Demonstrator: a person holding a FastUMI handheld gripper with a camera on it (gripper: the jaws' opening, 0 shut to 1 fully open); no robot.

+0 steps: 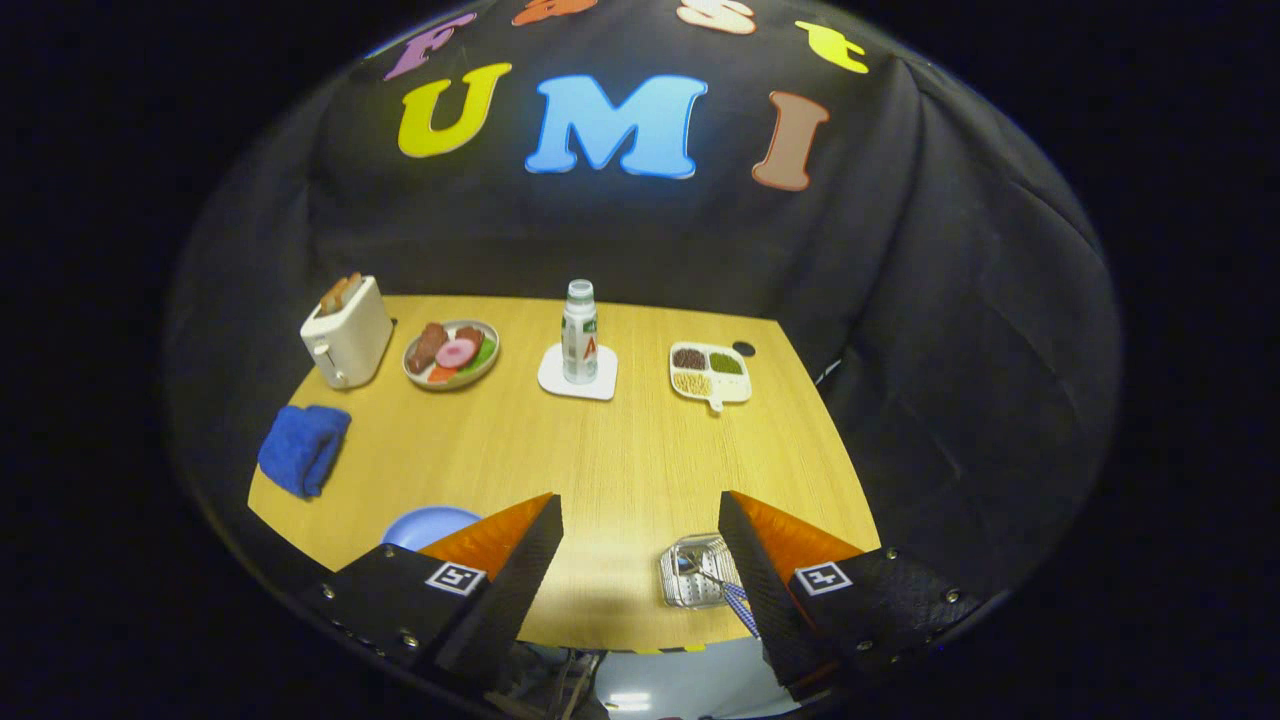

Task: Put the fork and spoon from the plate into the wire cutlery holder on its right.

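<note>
Right now your gripper (640,520) has its fingers spread wide apart over the light wooden table (600,450), holding nothing. Your square wire cutlery holder (695,572) sits just inside the right finger, with a utensil on a blue patterned handle (737,603) leaning out of it. Beside the left finger, your round pale blue plate (425,525) peeks out, mostly hidden.

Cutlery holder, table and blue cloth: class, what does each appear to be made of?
Cutlery holder, beside the open gripper: shiny metal wire mesh, judging by its silvery glints. Table: pale wood or wood-look laminate, with visible grain lines. Blue cloth: soft, matte fabric, probably towelling, lying folded and rumpled.
</note>
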